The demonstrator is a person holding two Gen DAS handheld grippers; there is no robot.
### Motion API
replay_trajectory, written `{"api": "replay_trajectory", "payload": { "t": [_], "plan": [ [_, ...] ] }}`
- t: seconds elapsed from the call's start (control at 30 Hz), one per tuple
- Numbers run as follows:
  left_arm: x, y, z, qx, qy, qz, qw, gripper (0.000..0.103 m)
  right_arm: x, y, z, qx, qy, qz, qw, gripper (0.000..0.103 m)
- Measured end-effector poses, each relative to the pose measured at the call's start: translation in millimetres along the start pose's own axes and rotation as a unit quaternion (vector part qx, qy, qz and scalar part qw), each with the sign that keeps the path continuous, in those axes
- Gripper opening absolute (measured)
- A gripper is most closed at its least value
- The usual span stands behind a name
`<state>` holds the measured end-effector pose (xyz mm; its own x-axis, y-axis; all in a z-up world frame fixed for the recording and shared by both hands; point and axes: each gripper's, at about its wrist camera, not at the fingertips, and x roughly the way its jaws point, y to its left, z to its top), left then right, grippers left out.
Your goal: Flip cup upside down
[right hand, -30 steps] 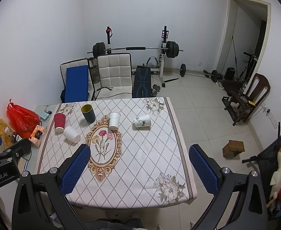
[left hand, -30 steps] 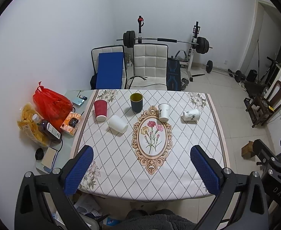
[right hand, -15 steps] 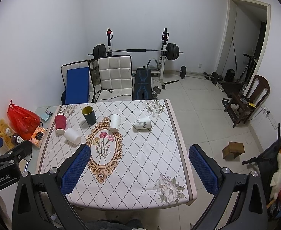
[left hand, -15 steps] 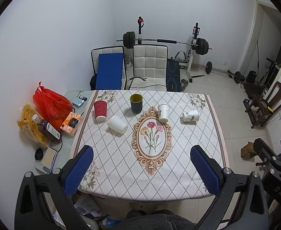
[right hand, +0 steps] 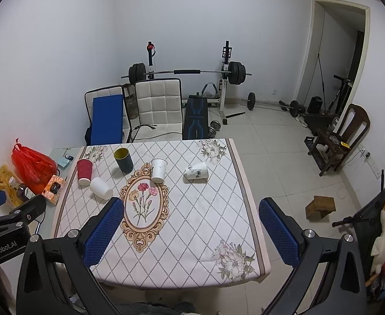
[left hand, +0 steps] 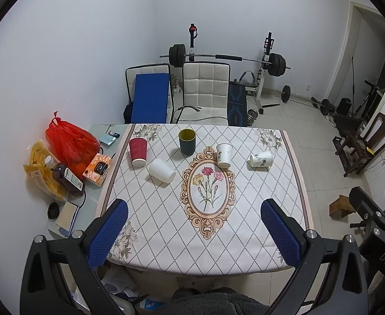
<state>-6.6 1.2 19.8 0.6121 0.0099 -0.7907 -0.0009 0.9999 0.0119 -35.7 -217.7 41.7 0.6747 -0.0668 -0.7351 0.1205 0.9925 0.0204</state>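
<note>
Left wrist view: the left gripper (left hand: pixel 193 227) is spread wide and empty, held above the near edge of the table (left hand: pixel 218 257). The right gripper (right hand: pixel 191 225) is likewise wide open, holding nothing. Five cups stand toward the far side. The dark cup (left hand: pixel 187 142) and a white cup (left hand: pixel 224 155) are upright, mouths up; which one is meant I cannot tell. Both lie well ahead of the grippers, long axes vertical. The dark cup sits left of centre, nearer the left gripper; the white cup suits either.
</note>
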Motion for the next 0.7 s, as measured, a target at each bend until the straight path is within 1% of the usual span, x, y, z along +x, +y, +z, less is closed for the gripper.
{"api": "replay_trajectory", "payload": {
  "t": [0.17,0.23,0.4,0.53,0.6,0.7],
  "plan": [
    [0.3,1.1,-1.1,0.0,-0.001,-0.001,1.0,0.103,-0.5,-0.1,-0.5,0.0,0.0,0.0,1.0,0.103],
    [-0.3,0.9,-0.7,-0.001,-0.001,-0.002,1.0,0.103,-3.6,1.5,5.6,0.0,-0.001,0.001,1.0,0.103],
    [-0.1,0.9,-1.2,0.0,-0.002,-0.001,1.0,0.103,-2.9,1.0,1.5,0.0,-0.002,0.001,1.0,0.103],
    [-0.1,1.4,-1.7,-0.001,-0.001,-0.001,1.0,0.103,-3.6,1.3,1.8,0.0,-0.002,0.001,1.0,0.103],
    [-0.7,1.3,-1.8,0.0,-0.003,-0.001,1.0,0.103,-6.5,3.8,7.2,0.0,-0.001,0.002,1.0,0.103],
    [-0.7,1.2,-0.9,0.0,-0.003,-0.002,1.0,0.103,-5.6,2.9,3.7,0.0,-0.002,0.001,1.0,0.103]
  ]
}}
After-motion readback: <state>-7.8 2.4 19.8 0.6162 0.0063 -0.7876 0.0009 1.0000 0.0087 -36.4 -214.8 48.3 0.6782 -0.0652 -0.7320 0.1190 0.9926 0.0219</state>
